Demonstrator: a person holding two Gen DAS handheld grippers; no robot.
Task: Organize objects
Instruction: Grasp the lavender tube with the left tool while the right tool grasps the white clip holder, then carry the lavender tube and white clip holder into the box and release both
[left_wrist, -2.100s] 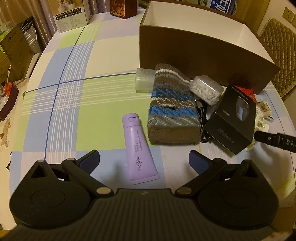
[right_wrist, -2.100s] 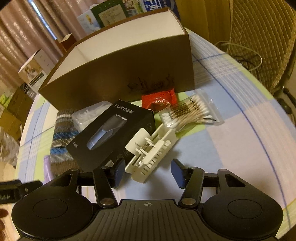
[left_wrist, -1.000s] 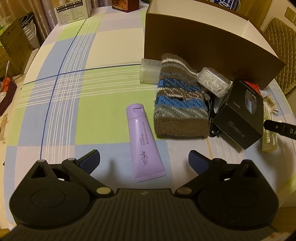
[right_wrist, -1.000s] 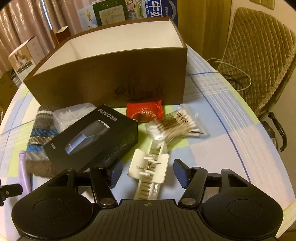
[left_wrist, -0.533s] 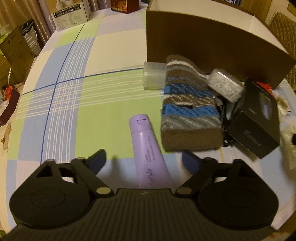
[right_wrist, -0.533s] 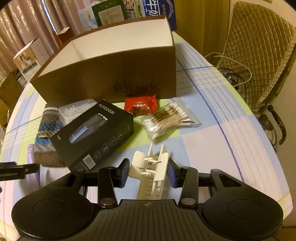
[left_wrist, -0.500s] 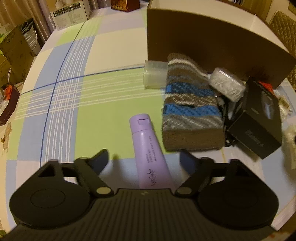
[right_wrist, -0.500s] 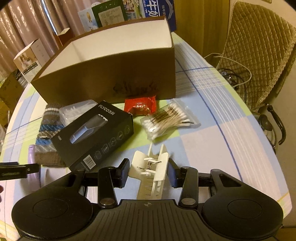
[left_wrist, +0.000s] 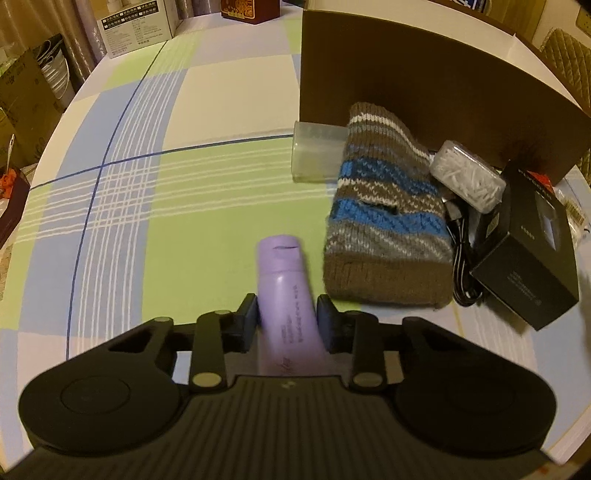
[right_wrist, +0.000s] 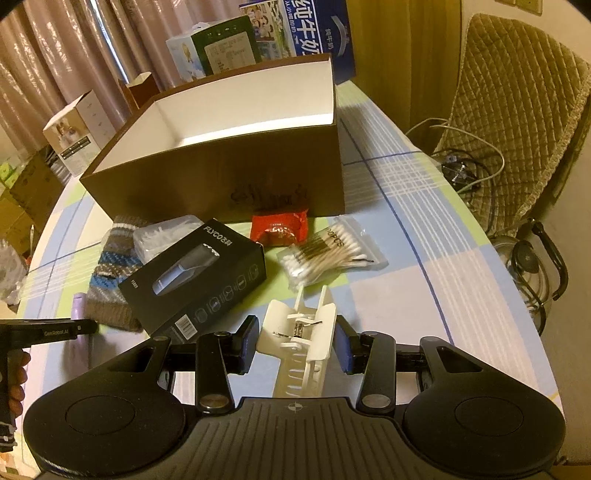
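A purple tube (left_wrist: 282, 266) lies on the checked tablecloth, cap pointing away. My left gripper (left_wrist: 288, 317) is closing on its lower half, and both pads touch its sides. My right gripper (right_wrist: 295, 338) is shut on a white plastic hair clip (right_wrist: 299, 369), held a little above the cloth. The open brown box (right_wrist: 221, 177) with a white inside stands behind the pile, and it shows as a brown wall (left_wrist: 424, 92) in the left wrist view.
Right of the tube lie a striped knitted hat (left_wrist: 384, 221), a clear case (left_wrist: 317, 157), a box of white picks (left_wrist: 467, 181), a black cable (left_wrist: 461, 251) and a black shaver box (right_wrist: 195, 280). A red packet (right_wrist: 279, 227) and a swab bag (right_wrist: 328, 254) lie by the brown box. A chair (right_wrist: 517, 110) stands right.
The left jaws went from wide open to closed around the purple tube as the gripper came down over it. The right gripper narrowed onto the white clip and lifted it slightly.
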